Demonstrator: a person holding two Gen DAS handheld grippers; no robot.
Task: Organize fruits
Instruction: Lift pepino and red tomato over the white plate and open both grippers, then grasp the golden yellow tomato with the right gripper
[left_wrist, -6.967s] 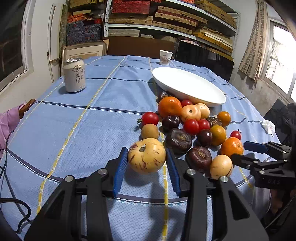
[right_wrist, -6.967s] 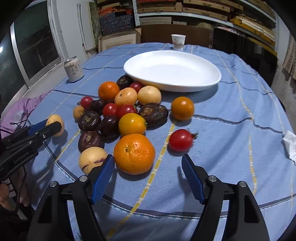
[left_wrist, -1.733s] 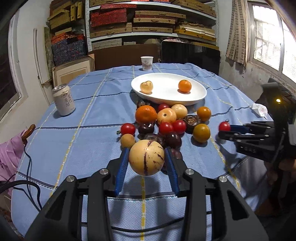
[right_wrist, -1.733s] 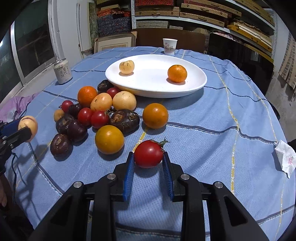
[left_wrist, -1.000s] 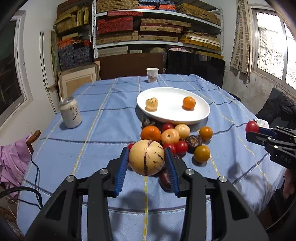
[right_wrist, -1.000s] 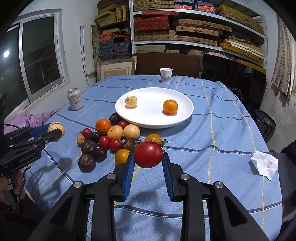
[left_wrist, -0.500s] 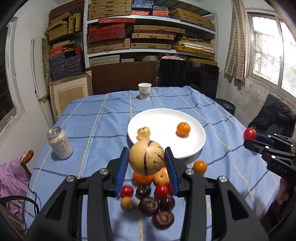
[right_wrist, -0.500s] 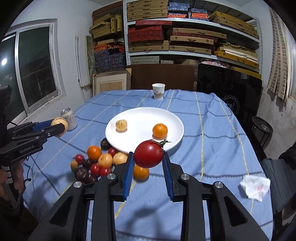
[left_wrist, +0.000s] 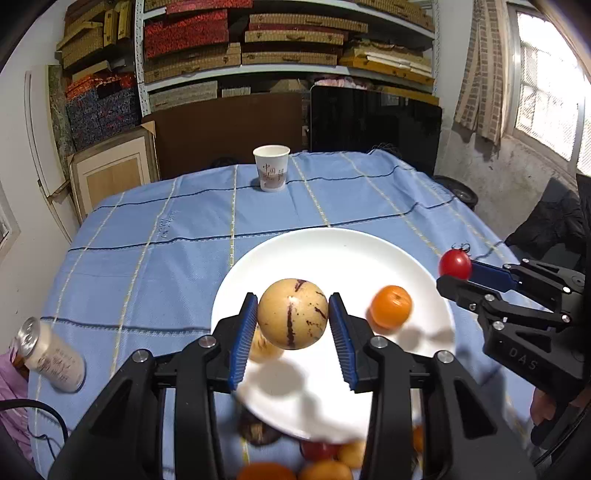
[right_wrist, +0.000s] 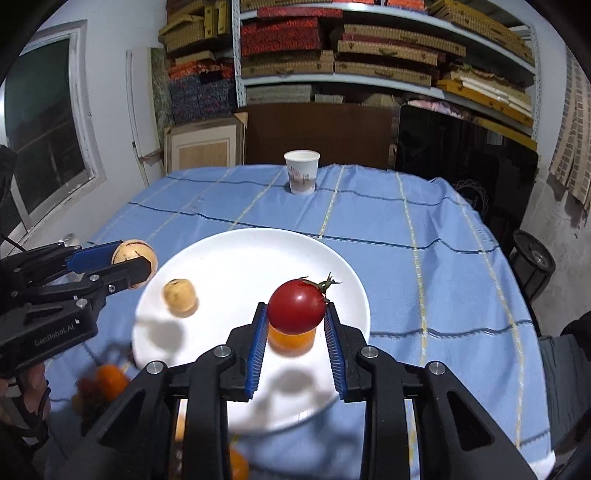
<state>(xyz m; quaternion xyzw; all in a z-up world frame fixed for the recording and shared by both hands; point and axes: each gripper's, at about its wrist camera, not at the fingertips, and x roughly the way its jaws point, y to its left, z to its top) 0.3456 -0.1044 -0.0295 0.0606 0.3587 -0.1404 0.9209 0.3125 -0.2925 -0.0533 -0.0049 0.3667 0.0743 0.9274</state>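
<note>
My left gripper (left_wrist: 292, 317) is shut on a round yellow fruit with dark streaks (left_wrist: 292, 314) and holds it in the air over the white plate (left_wrist: 332, 254). On that plate lie an orange (left_wrist: 390, 306) and a small yellow fruit (right_wrist: 180, 296), the latter half hidden behind the left fingers in the left wrist view. My right gripper (right_wrist: 295, 314) is shut on a red tomato (right_wrist: 295, 305), also above the plate (right_wrist: 240, 258), with the orange (right_wrist: 291, 340) just below it. Each gripper shows in the other's view.
A paper cup (left_wrist: 271, 168) stands at the far end of the blue checked tablecloth (left_wrist: 155, 236). A drink can (left_wrist: 50, 354) is at the left. Several loose fruits (left_wrist: 325, 465) lie blurred near the plate's near rim. Shelves of boxes stand behind the table.
Both grippers have moved forward with their fruits, from above the fruit pile to over the plate. The plate now fills the middle of both views; the pile has slid to the bottom edge.
</note>
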